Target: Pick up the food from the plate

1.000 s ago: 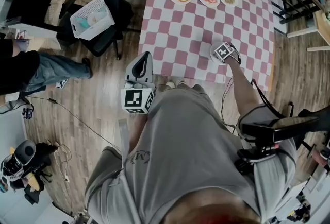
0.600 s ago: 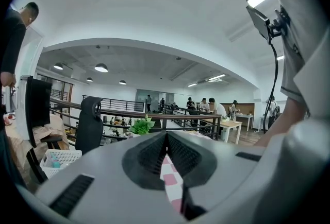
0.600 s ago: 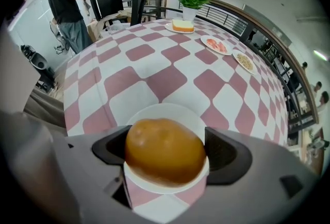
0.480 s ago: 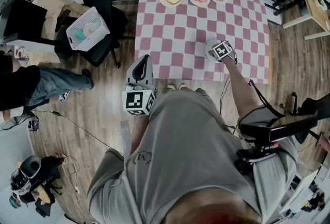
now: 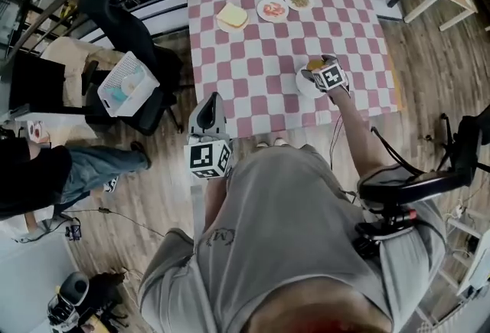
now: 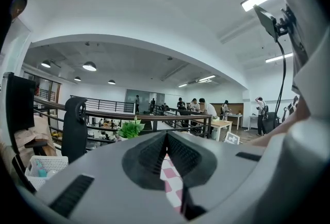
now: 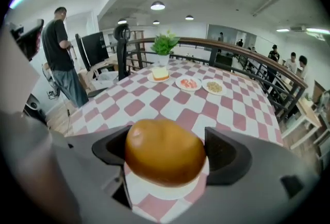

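Our right tongs (image 5: 315, 68) hold a bun (image 7: 164, 152) between their jaws, over a white plate (image 7: 154, 190) at the near edge of the checked table (image 5: 268, 56). Our left tongs (image 6: 166, 155) are closed on nothing, off the table and well apart from the bun.

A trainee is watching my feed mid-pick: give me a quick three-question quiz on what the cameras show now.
1. True or false: the left gripper has its jaws together, with nothing between them.
2. What sits between the jaws of the right gripper?
3. How many plates stand in a row at the far end of the table? A) one B) three C) five

Key: 1 true. 2 a bun, gripped at its sides. 3 B.
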A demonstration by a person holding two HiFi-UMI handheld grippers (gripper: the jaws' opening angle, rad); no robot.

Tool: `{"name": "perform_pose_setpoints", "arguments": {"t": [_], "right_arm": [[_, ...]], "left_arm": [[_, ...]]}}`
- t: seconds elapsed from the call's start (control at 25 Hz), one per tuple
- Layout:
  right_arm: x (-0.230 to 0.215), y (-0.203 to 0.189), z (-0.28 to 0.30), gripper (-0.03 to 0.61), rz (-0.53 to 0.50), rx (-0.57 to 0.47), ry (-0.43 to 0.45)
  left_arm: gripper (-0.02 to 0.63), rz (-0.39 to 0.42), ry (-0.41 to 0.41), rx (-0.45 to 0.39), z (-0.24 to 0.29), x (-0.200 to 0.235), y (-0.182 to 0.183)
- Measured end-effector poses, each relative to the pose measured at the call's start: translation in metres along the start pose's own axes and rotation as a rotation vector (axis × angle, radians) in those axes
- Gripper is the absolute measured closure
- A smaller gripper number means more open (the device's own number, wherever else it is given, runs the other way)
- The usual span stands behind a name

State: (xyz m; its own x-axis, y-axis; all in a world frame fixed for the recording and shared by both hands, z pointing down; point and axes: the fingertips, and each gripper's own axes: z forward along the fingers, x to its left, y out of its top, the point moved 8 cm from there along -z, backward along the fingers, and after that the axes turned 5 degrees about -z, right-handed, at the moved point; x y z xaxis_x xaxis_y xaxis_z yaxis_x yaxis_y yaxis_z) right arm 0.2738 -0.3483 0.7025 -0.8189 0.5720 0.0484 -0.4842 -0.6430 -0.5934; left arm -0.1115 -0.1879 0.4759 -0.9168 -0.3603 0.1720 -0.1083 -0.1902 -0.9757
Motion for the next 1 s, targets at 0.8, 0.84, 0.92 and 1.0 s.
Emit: {"name": "perform_pose_setpoints", "arguments": {"t": [0.8, 0.84, 0.92, 1.0], "right_arm": [[0.086, 0.191, -0.26, 0.153, -0.131, -0.927, 0.022], [0.088, 0.194, -0.266, 0.153, -0.119, -0.938, 0.02], [0.09, 0.197, -0.271, 0.153, -0.078, -0.953, 0.031], [0.094, 0.198, -0.273, 0.153, -0.054, -0.972, 0.048]], "left_arm": [[0.604, 0.084, -0.16, -0.143, 0.048, -0.019, 0.05], [0.604, 0.08, -0.153, -0.151, 0.048, -0.019, 0.052], [0.604, 0.067, -0.138, -0.158, 0.047, -0.018, 0.053], [0.604, 0.053, -0.123, -0.16, 0.042, -0.015, 0.053]]}}
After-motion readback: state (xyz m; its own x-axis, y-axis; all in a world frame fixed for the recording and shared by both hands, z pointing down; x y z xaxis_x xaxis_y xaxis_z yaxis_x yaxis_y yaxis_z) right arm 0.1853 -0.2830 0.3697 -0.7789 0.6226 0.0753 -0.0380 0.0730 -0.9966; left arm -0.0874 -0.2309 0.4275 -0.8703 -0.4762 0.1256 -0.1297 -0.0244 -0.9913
